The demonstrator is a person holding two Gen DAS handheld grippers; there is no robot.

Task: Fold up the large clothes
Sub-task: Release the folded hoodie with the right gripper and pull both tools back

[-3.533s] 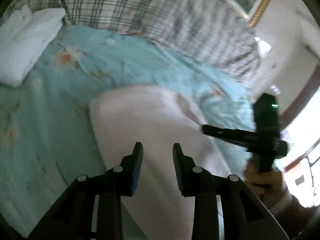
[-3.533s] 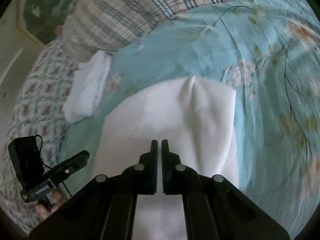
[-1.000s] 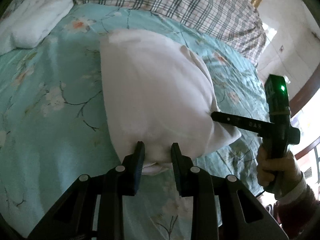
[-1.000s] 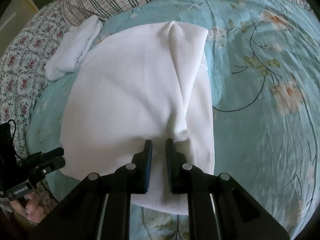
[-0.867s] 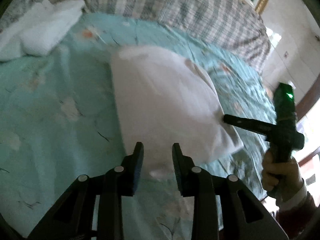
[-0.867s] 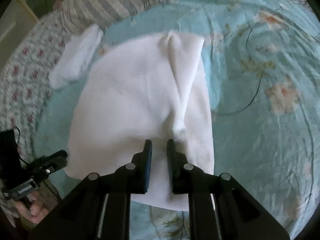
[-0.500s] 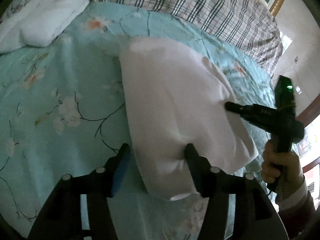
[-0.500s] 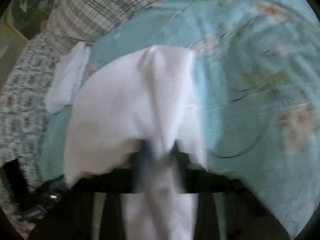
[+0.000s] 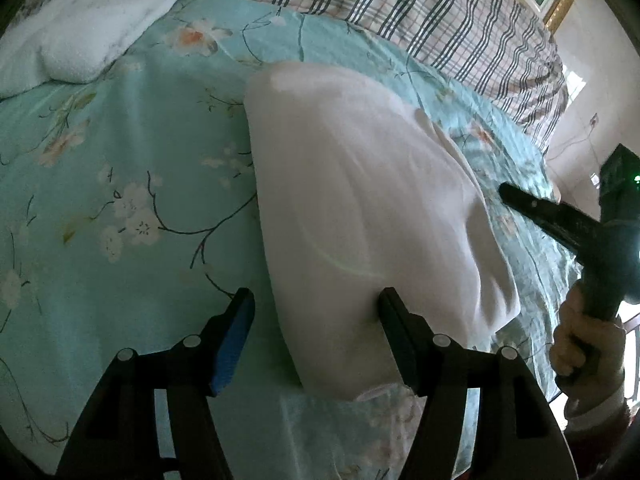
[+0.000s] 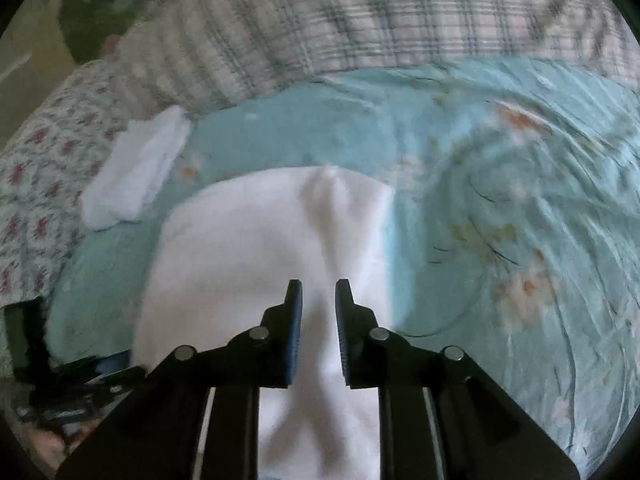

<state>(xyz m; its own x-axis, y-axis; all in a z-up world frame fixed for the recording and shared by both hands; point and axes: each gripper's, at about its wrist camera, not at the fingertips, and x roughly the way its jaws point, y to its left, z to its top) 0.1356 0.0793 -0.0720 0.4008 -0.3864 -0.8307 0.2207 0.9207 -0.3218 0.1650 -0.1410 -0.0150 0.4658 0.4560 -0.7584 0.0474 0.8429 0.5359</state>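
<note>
Now the white garment (image 9: 360,208) is spread on the floral bedsheet (image 9: 120,160), between the opening left claw (image 9: 316,312), unpressed. Its fold is possibly released by the opening right claw (image 10: 318,300); corners should be aligned first.

Hidden, cropped and blurred parts

The right wrist view is smeared, so the plaid bedding (image 10: 360,20) shows no clear edges. The white garment (image 10: 260,240) runs off the bottom edge behind the right gripper (image 10: 319,304), perhaps pinched there. In the left wrist view, a finger (image 9: 396,332) covers the garment's near corner.
</note>
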